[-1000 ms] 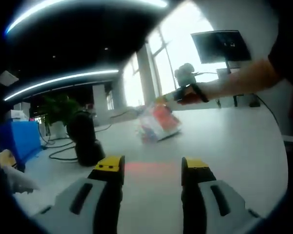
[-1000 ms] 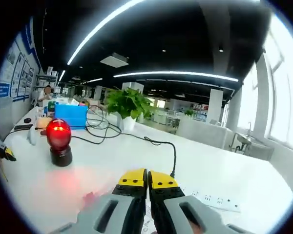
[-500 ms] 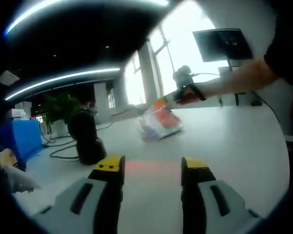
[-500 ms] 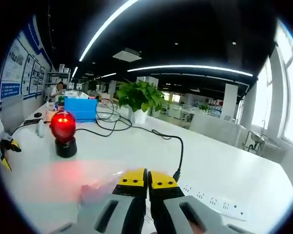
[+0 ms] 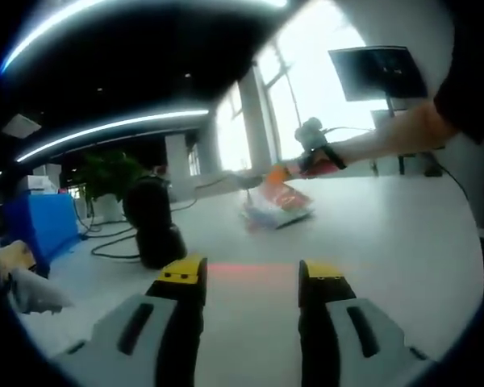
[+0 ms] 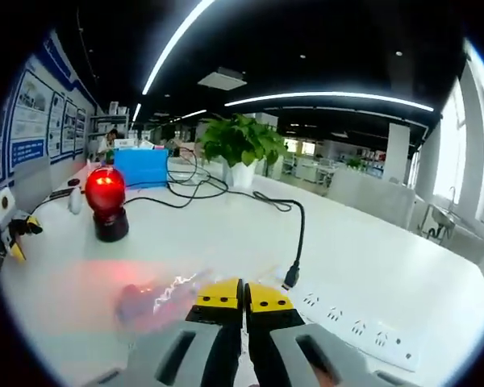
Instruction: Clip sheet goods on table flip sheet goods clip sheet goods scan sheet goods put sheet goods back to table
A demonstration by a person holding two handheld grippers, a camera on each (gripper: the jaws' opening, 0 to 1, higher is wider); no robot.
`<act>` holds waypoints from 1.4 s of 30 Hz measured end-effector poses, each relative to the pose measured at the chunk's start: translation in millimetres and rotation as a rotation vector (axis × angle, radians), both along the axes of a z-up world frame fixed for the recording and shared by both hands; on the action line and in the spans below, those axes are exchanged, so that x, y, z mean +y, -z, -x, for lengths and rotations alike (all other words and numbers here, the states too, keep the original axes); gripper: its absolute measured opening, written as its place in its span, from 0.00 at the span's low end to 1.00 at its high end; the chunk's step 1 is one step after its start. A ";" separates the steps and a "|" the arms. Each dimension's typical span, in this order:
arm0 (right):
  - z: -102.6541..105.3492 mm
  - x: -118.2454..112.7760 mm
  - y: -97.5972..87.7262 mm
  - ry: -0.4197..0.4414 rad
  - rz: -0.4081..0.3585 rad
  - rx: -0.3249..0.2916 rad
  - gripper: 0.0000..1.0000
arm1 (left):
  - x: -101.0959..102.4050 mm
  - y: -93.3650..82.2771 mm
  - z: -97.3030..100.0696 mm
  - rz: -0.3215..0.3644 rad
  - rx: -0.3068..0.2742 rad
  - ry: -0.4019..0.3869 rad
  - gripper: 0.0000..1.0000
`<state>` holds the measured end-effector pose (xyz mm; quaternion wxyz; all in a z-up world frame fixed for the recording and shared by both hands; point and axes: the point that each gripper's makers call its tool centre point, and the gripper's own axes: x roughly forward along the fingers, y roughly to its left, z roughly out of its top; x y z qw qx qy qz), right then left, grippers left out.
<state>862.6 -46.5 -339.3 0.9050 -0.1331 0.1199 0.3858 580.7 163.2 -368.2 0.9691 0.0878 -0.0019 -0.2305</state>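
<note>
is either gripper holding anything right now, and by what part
The right gripper is shut on the sheet goods packet, pinching its upper edge. The left gripper is open and holds nothing.

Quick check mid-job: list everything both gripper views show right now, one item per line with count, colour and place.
Flat plastic-wrapped goods packet: one, red, orange and white, on the table, clipped by the right gripper.
Dome-shaped scanner: one, glowing red on a black base, on the table's left side.
White table: one, under everything.
Blue box: one, far end of the table.
Potted plant: one, green leaves in a white pot, far end.
Black cable: one, running to the power strip.
White power strip: one, near the right gripper.
Left gripper: grey with yellow tips, open, empty.
Right gripper: same colours, shut on the packet.
</note>
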 end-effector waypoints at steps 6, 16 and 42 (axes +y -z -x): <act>-9.1 -10.0 16.7 -0.003 -0.001 0.030 0.00 | 4.1 0.7 -3.4 0.003 0.004 -0.025 0.37; -15.1 -14.2 37.0 -0.003 0.007 0.055 0.00 | 4.5 1.1 -4.7 0.009 0.006 -0.029 0.36; -28.3 -41.8 15.1 0.113 -0.080 0.005 0.26 | 1.1 2.2 -3.1 -0.008 0.008 -0.019 0.36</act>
